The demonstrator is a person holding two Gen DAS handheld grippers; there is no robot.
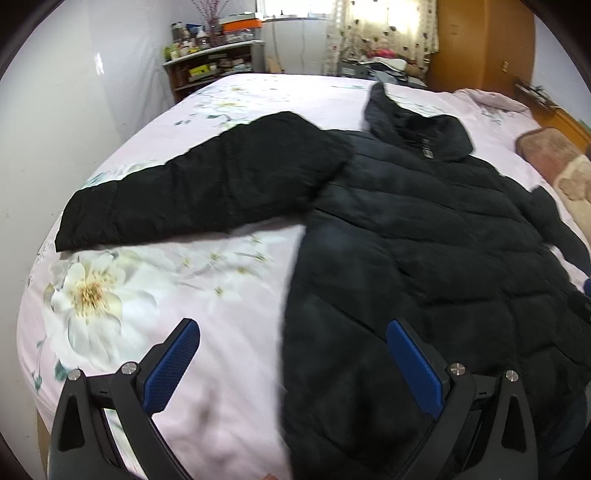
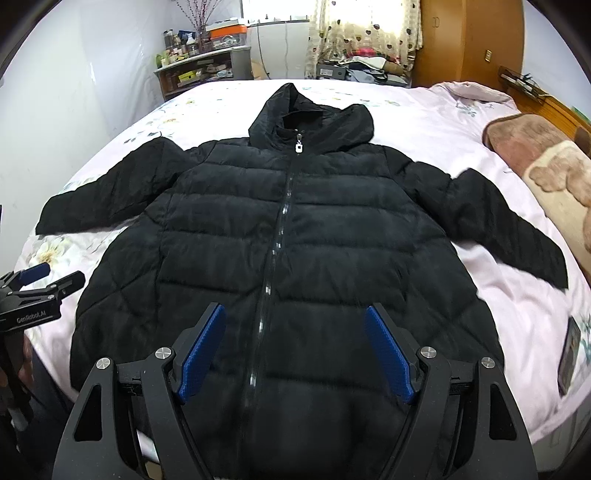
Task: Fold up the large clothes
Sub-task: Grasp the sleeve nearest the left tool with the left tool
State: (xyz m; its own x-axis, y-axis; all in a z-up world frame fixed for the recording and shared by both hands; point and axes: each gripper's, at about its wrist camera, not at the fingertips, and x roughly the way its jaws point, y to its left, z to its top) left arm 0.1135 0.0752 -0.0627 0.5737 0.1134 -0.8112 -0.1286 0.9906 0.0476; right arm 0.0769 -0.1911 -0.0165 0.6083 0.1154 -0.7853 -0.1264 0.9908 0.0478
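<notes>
The jacket (image 2: pixel 295 236) is black, with quilted stitch lines and a silver zipper pull (image 2: pixel 298 147). The bed sheet (image 1: pixel 221 325) is pale pink with a print of large white flowers. Both grippers (image 1: pixel 293 332) (image 2: pixel 295 317) are black with blue textured pads (image 2: pixel 388 354). The curtain (image 2: pixel 365 33) is cream with small dark hearts

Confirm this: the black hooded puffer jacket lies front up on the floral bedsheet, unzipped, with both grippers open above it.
Not unzipped. In the right wrist view the black hooded puffer jacket is zipped up to the collar. It does lie front up on the floral bedsheet, with left gripper and right gripper open.
</notes>
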